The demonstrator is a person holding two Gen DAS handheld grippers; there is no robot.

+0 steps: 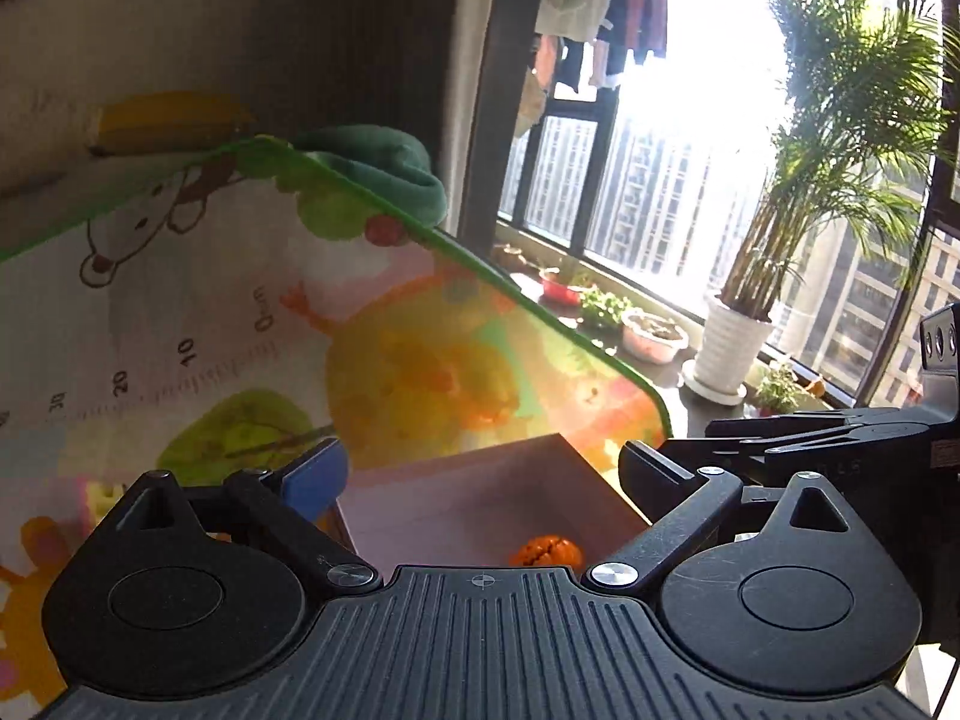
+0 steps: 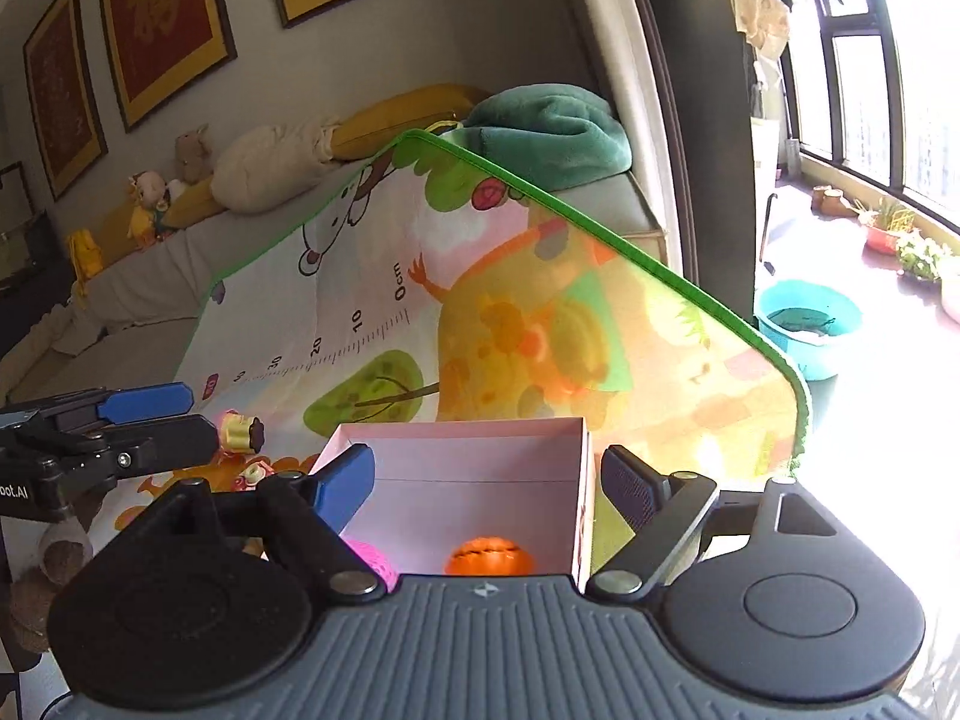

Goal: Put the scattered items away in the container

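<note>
Pink cardboard box (image 2: 462, 468), open-topped, is seen just ahead of the right tool (image 2: 489, 486), between its spread fingers; nothing is pinched. An orange ball (image 2: 489, 555) and a pink ball (image 2: 375, 561) are held inside the box. Left tool (image 1: 480, 480): likewise spread, empty. A small yellow toy (image 2: 240, 432) is left on the play mat (image 2: 372, 300), beside the left tool's tips.

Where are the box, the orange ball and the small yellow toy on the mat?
box (image 2: 456, 456): right wrist view, on its pale inner back wall.
orange ball (image 2: 489, 557): right wrist view, on its ridged top, inside the box.
yellow toy (image 2: 240, 429): right wrist view, on its yellow body.
</note>
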